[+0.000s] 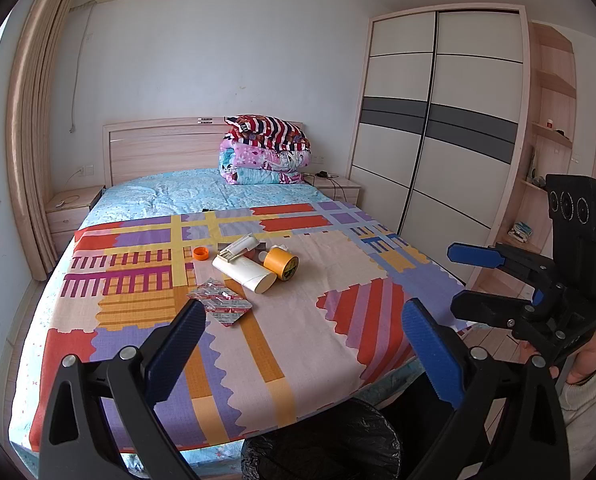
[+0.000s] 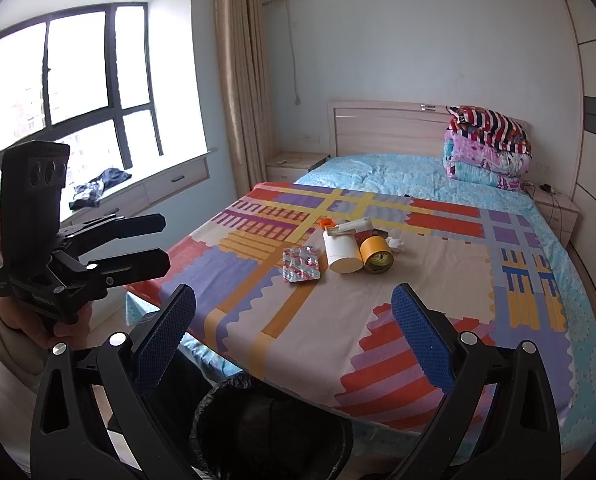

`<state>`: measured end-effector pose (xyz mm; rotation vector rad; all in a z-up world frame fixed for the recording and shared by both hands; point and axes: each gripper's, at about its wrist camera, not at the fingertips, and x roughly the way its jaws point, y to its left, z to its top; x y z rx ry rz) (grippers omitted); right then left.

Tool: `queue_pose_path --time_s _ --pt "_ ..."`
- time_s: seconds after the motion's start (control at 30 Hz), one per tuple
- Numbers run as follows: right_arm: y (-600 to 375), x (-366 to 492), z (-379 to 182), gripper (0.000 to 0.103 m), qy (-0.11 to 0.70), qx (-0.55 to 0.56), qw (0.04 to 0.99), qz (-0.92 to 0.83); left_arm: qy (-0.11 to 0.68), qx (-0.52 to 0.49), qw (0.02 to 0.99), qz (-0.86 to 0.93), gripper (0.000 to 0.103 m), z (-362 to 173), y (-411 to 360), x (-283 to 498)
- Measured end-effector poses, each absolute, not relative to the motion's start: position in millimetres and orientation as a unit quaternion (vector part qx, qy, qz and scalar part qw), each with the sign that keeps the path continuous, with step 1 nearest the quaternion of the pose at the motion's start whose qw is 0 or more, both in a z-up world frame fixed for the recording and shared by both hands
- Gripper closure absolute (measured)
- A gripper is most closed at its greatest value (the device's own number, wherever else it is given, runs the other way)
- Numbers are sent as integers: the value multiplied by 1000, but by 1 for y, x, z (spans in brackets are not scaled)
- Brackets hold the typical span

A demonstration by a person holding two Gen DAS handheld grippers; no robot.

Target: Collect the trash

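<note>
Trash lies in a cluster on the patterned bedspread [image 1: 298,320]: a red-and-silver blister pack [image 1: 222,303] [image 2: 301,265], a white tube container [image 1: 245,275] [image 2: 341,254], a yellow tape roll [image 1: 282,263] [image 2: 375,254], an orange cap [image 1: 200,253] [image 2: 326,222], a small white box [image 1: 240,247] [image 2: 351,227] and crumpled white paper [image 2: 395,243]. A bin lined with a black bag [image 1: 321,444] [image 2: 274,428] stands at the bed's foot. My left gripper [image 1: 301,320] [image 2: 160,240] is open and empty, short of the trash. My right gripper [image 2: 294,306] [image 1: 459,276] is open and empty too.
Folded quilts [image 1: 264,150] [image 2: 487,140] are stacked by the headboard. Nightstands [image 1: 68,210] [image 2: 294,162] flank the bed. A wardrobe [image 1: 437,128] fills the right wall. A window seat with dark clothes [image 2: 98,190] runs along the left.
</note>
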<state>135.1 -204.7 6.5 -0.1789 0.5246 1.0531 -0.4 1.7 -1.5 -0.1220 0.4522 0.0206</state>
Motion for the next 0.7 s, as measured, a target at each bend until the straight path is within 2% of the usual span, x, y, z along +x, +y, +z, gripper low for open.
queue_pose_path --time_s 0.7 --pt "-204 138 3 3 251 -84 827 497 230 -68 971 16 8 -6 6 2"
